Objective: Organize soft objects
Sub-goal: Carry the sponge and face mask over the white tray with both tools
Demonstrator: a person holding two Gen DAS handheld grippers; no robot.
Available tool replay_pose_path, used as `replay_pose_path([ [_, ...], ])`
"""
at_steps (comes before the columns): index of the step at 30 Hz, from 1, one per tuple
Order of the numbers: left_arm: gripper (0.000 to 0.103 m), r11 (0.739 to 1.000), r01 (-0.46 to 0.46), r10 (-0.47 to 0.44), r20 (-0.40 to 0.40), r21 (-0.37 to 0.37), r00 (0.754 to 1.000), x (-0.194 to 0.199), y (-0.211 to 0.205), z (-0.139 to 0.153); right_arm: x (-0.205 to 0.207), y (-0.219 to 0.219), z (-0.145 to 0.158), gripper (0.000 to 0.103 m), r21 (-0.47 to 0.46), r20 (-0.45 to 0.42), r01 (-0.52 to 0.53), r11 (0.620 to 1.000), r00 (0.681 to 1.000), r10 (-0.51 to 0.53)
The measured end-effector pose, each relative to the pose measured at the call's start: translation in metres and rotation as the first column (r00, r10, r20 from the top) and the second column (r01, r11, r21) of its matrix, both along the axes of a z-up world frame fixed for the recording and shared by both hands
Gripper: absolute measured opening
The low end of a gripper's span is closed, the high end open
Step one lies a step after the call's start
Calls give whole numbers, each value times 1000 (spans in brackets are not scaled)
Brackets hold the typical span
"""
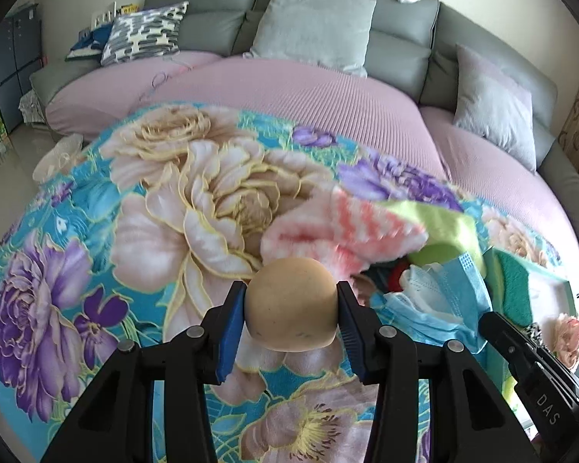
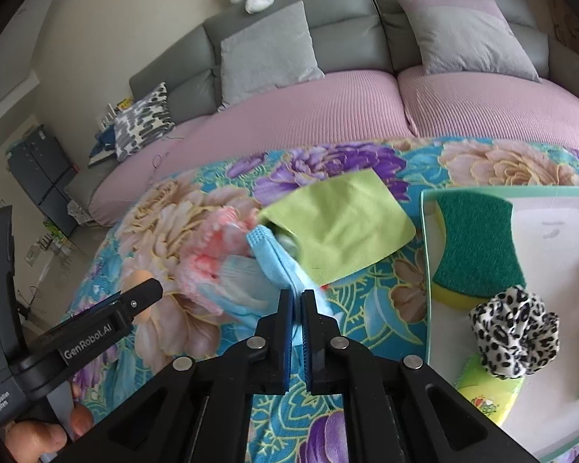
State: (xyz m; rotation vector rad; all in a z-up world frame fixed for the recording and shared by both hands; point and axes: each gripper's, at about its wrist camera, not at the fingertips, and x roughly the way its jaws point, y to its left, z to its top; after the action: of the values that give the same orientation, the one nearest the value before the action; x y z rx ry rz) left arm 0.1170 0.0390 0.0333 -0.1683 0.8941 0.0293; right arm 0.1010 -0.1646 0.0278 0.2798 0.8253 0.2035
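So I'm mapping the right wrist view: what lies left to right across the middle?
Left tongs → pink towel → blue mask → green cloth → sponge, in the tray.

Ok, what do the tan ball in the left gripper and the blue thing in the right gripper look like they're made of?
The tan ball looks like soft foam or squishy rubber: matte, smooth skin with faint specks, held between the left gripper pads. The blue mask in the right gripper looks like thin non-woven fabric: a pleated sheet, embossed edge, hanging limp. Neither is certain from looks alone.
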Motion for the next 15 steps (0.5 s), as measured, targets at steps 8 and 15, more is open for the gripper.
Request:
replay_pose_path([
  [8, 48, 1000, 8, -8, 41, -2, 999, -5, -3, 14, -10, -8, 15, 4, 22, 35, 0, 1000, 999, -1],
  [15, 48, 999, 38, -37, 74, -7, 997, -9, -16, 26, -23, -27, 35, 4, 28, 94, 48, 998, 994, -50],
])
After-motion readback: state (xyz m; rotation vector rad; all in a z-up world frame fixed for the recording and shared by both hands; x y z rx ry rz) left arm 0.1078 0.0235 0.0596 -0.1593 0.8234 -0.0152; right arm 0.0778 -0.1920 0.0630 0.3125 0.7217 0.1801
